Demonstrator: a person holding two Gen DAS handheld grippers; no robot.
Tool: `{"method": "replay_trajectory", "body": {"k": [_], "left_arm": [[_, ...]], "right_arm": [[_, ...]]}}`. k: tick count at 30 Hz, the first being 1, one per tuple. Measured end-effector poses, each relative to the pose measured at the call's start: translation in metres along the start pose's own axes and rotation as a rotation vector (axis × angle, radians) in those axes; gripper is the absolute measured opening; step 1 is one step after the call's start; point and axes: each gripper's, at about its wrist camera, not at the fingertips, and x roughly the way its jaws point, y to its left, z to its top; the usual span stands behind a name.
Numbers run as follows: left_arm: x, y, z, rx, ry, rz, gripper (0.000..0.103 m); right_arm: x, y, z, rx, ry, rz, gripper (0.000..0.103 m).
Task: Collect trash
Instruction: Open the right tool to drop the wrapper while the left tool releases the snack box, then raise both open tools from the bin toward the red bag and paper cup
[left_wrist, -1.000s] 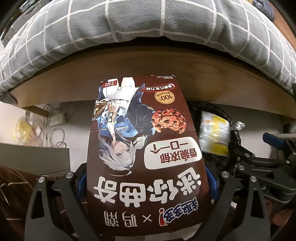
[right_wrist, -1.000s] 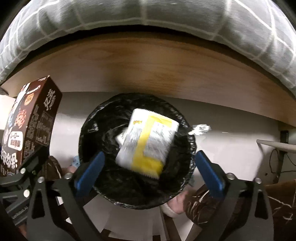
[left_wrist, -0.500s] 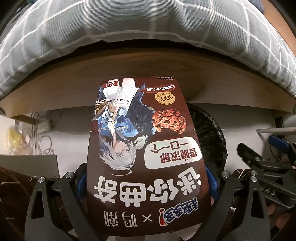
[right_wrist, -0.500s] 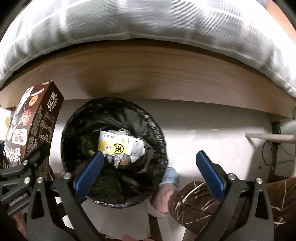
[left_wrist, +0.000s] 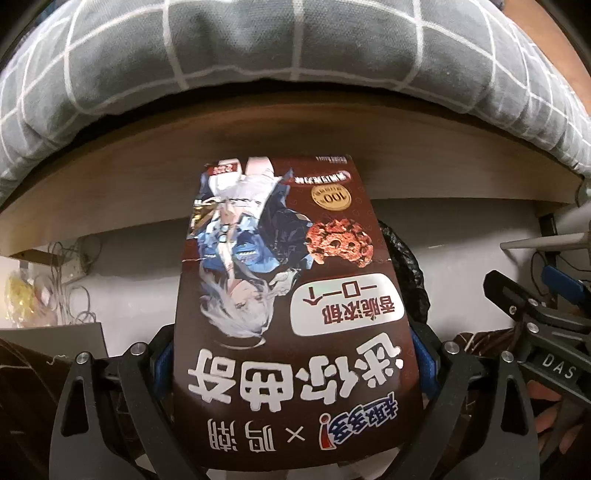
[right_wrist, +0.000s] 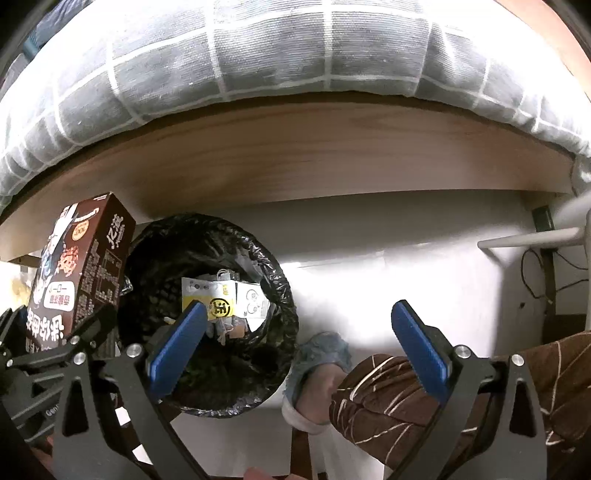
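Left gripper (left_wrist: 295, 373) clamped on brown printed cardboard cookie box (left_wrist: 291, 295) beside black-bagged round bin (right_wrist: 207, 314), likely light, stiff but crushable, best held by side walls; right gripper (right_wrist: 295, 347) spread wide, empty.

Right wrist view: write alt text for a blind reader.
The open right gripper hovers above a black-lined trash bin holding a yellow-and-white wrapper. At left, the left gripper holds a brown cookie box beside the bin.

Both wrist views look down, sharing the bin (right_wrist: 207, 314) and bed frame (left_wrist: 295, 147).
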Motion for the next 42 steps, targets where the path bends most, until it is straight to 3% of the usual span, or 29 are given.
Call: {"method": "replay_trajectory", "body": {"k": [6,21,36,42], "left_arm": [[0.002,0.016,-0.001,-0.015,-0.029,-0.001,0.097],[-0.010,-0.003,0.001,0.025,-0.036,0.028,0.097],[-0.093,0.027,0.009,-0.056,-0.282,0.044,0.097],[-0.124,0.029,0.016,-0.037,-0.371,0.052,0.097]], "right_arm": [[-0.006,0.000,0.003,-0.005,-0.020,0.002,0.096],[-0.022,-0.005,0.006,0.001,-0.058,-0.006,0.096],[-0.098,0.010,0.026,-0.044,-0.306,0.038,0.096],[-0.122,0.024,0.035,-0.073,-0.366,0.064,0.096]]}}
